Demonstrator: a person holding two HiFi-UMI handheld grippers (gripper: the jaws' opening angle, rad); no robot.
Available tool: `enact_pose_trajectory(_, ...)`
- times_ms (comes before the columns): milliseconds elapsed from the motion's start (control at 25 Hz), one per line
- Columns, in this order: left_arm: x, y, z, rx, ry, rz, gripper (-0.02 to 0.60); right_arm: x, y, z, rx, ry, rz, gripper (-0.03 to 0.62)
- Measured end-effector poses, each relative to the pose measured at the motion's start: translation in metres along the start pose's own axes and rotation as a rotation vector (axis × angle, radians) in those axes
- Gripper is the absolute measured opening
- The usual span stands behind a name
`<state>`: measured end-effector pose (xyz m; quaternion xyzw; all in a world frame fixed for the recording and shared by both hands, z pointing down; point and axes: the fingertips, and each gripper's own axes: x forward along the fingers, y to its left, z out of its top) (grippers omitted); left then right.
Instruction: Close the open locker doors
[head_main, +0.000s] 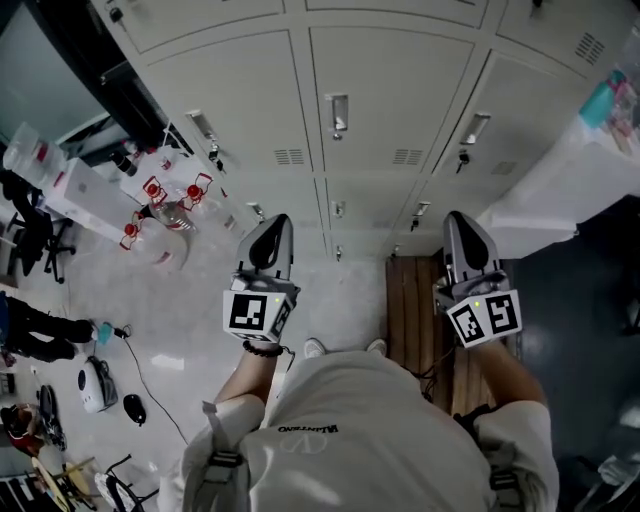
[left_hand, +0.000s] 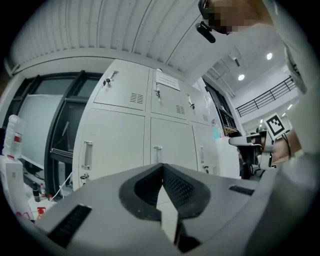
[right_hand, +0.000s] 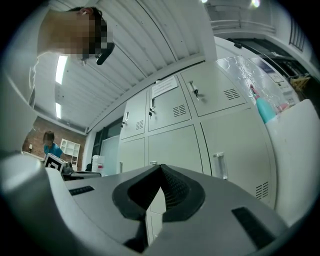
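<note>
Two grippers point roughly level at the lockers. Your left gripper (head_main: 270, 225) and right gripper (head_main: 462, 225) each have their fingers pressed together on nothing, which probably suits pushing a panel better than gripping a handle. Every locker door (head_main: 400, 100) in view sits flush and closed, so any open one lies outside these views. A wooden pallet (head_main: 410, 310) lies on the floor by your right foot. A white covered bulk (head_main: 560, 190) crowds the right side, and clear jars with red clasps (head_main: 165, 205) stand at the left.
</note>
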<state>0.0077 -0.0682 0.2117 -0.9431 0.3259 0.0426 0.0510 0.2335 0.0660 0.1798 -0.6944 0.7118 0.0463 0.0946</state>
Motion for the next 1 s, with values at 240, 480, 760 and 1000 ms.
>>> enact_pose_trajectory(240,-0.009,0.009,0.000,-0.012,-0.013,-0.002,0.004,-0.001,0.015,-0.001,-0.016,0.010,-0.005,0.009)
enact_pose_trajectory(480,-0.008,0.008,-0.001,-0.029,-0.017,-0.018,0.003,0.002,0.019,-0.003,-0.020,0.016,-0.014,0.008)
enact_pose_trajectory(760,-0.002,0.006,-0.003,-0.028,-0.018,-0.024,0.003,0.004,0.017,-0.002,-0.026,0.018,-0.018,0.008)
enact_pose_trajectory(1000,-0.001,0.008,-0.004,-0.028,-0.002,-0.016,0.003,0.006,0.018,-0.004,-0.028,0.023,-0.015,0.008)
